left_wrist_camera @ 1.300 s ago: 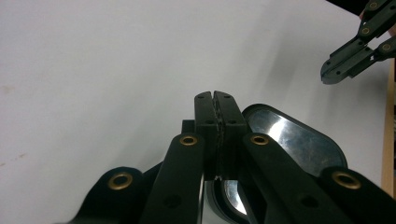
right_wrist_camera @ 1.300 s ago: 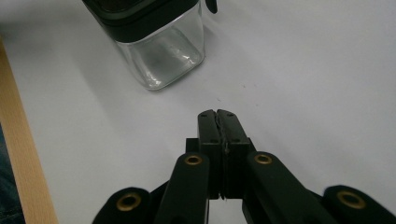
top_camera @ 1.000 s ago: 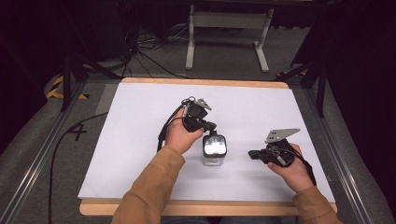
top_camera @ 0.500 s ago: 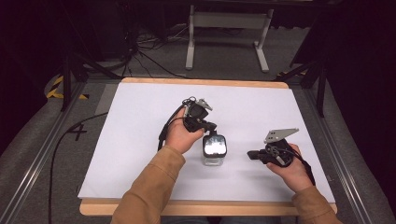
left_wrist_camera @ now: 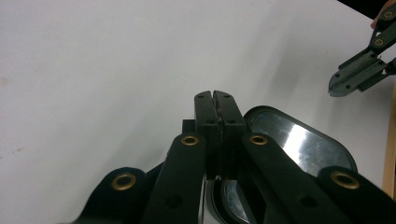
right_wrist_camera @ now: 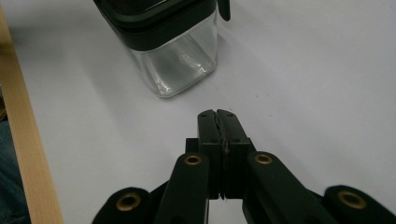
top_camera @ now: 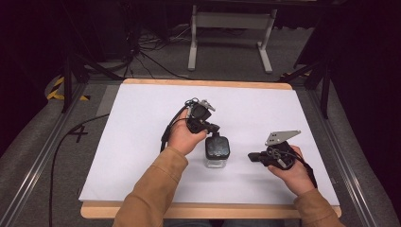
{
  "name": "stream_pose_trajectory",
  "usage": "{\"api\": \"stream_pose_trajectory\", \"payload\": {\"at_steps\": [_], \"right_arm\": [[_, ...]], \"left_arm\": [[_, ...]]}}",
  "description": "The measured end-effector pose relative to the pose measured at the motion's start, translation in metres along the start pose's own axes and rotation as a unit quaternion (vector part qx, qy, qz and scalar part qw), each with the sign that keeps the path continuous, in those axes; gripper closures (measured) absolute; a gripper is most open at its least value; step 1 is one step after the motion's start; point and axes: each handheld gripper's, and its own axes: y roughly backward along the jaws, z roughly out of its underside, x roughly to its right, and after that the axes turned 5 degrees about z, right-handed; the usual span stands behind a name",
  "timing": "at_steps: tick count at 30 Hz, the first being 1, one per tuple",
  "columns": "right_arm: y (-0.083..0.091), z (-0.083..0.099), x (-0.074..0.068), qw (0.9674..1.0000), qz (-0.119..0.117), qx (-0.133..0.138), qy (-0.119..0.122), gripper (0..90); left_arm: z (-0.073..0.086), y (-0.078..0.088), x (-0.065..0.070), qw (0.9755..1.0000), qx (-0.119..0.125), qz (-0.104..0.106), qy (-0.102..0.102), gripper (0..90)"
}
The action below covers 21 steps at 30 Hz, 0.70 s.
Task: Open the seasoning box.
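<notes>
Here the right gripper [top_camera: 253, 156] rests clenched on nothing near the table's front edge, so a good approach means spreading its jaws before closing in on the square clear glass jar with the black lid [top_camera: 217, 151]. The jar stands upright on the white tabletop [top_camera: 142, 142], just beyond that claw. Farther back, the left gripper [top_camera: 213, 128], likewise clenched and empty, hangs over the lid's far edge.
</notes>
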Motion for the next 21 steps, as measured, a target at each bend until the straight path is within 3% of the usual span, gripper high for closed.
{"api": "stream_pose_trajectory", "payload": {"at_steps": [5,13,21], "right_arm": [[-0.003,-0.005,-0.005,0.9999,-0.004,0.009,0.008,89.7],[-0.013,-0.023,-0.025,0.9978,-0.03,0.051,0.028,89.9],[-0.023,-0.03,-0.035,0.9969,-0.04,0.057,0.035,89.9]], "left_arm": [[0.001,0.0,-0.001,1.0,0.005,0.002,0.006,90.0],[0.002,0.0,-0.001,0.9999,0.006,0.003,0.01,90.0],[0.004,0.001,-0.001,0.9998,0.014,0.002,0.012,90.0]]}}
